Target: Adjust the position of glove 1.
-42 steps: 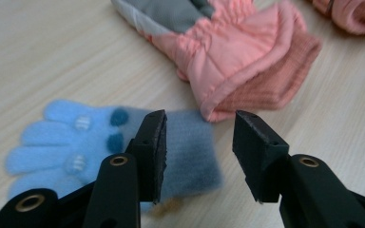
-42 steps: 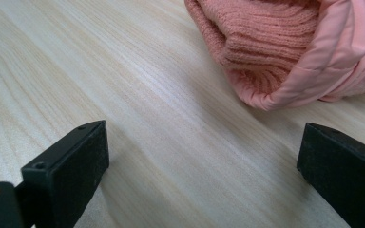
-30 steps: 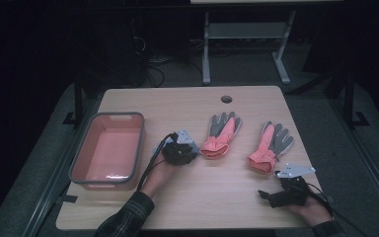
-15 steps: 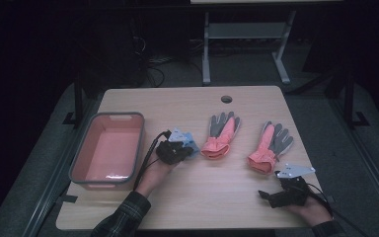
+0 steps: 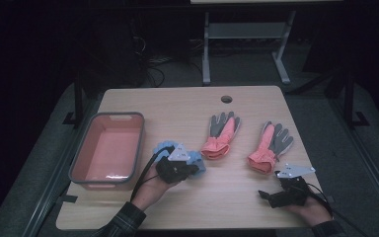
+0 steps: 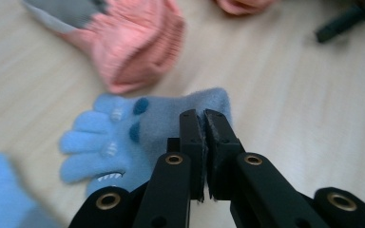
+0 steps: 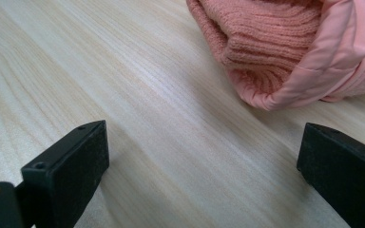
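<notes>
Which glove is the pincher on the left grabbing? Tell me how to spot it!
Start at the pink tub on the table's left side. Just right of it, the left gripper is shut on the cuff of a fuzzy blue glove. The gloves beyond it are pink and grey; this one is sky blue with dark dots.

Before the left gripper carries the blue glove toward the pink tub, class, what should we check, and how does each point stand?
1. Left gripper shut on the blue glove cuff: ok, jaws pinch the fabric.
2. Glove lifted off the table: cannot tell.
3. Second blue glove left free of the grip: ok, it lies apart.
4. Pink tub has room: ok, nothing inside it.
5. Right gripper out of the way: ok, open and resting near the right-hand pink glove.
6. Left-hand pink glove beside the carried glove: ok, not snagged.
</notes>
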{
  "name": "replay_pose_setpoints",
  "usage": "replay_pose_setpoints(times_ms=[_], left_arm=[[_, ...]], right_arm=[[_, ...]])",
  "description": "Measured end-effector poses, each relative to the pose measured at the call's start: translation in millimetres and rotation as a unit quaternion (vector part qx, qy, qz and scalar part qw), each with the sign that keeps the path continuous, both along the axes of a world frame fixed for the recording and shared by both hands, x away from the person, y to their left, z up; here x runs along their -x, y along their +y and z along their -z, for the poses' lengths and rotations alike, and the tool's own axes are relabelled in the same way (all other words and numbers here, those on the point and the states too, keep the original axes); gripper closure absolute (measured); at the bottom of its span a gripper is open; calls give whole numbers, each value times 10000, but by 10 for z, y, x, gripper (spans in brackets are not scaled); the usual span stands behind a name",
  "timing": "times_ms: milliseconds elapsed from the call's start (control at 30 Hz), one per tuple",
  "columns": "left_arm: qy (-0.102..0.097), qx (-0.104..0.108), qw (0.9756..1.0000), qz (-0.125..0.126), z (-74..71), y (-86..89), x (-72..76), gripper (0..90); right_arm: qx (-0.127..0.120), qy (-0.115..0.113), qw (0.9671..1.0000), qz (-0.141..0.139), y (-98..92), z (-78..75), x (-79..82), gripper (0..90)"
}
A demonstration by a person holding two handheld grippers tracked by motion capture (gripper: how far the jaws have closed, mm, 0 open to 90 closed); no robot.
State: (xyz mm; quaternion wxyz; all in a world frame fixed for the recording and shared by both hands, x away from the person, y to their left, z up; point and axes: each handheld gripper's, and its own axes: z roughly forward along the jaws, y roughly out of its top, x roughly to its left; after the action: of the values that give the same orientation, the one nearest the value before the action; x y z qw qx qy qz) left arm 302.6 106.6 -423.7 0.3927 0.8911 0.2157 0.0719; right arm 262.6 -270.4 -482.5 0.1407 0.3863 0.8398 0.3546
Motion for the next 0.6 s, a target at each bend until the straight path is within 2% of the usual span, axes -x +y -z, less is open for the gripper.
replay_pose_setpoints(times_ms=[100, 167, 200, 300, 333, 433, 567, 600], left_arm=[[112, -73, 9998, 176, 41, -12, 90, 867], [162, -27, 9997, 187, 61, -24, 127, 866], [254, -3, 9994, 242, 91, -32, 194, 866], [327, -42, 9989, 340, 144, -39, 277, 861], [326, -104, 9987, 388, 161, -31, 288, 855], [380, -31, 9986, 361, 185, 0, 284, 780], [379, 173, 9989, 233, 106, 76, 229, 675], [362, 206, 9990, 185, 83, 99, 212, 677]], right_arm=[[0, 2, 10000, 1, 0, -1, 0, 29], [0, 0, 10000, 2, 0, 0, 0, 30], [1, -1, 10000, 1, 0, 0, 0, 29], [0, 0, 10000, 2, 0, 0, 0, 30], [-1, 1, 10000, 3, 0, -1, 0, 30], [1, -1, 10000, 0, 0, 0, 0, 30], [0, -2, 10000, 1, 0, 0, 0, 29], [0, 2, 10000, 1, 0, 0, 0, 29]])
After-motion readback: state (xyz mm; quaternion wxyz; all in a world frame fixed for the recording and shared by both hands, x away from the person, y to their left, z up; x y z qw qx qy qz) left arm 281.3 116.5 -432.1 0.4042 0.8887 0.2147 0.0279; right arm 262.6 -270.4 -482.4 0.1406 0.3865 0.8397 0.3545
